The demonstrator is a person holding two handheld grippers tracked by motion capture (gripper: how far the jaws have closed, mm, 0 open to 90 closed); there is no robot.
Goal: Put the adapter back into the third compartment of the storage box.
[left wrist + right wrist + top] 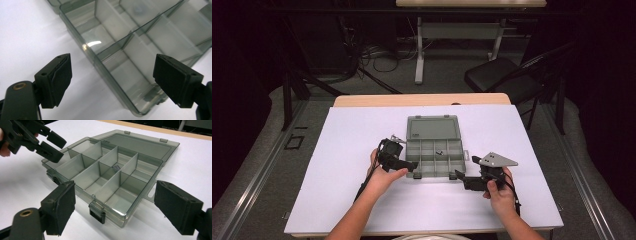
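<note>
I hold both hand-held grippers — left [411,164], right [458,175] — wide apart, empty, flanking the open compartment box [434,150]; next, probably grasp it.

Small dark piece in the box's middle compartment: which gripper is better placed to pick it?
Probably the right gripper: its open jaws face the small dark piece. The left gripper hangs at the box's far-left corner.

My forearms are bare, each hand carries a black two-jaw tool, the left tool [411,164] and the right tool [457,175] with a grey three-cornered plate [495,160] on top, brass-coloured screws at the jaw bases, and black cables trailing back.
</note>
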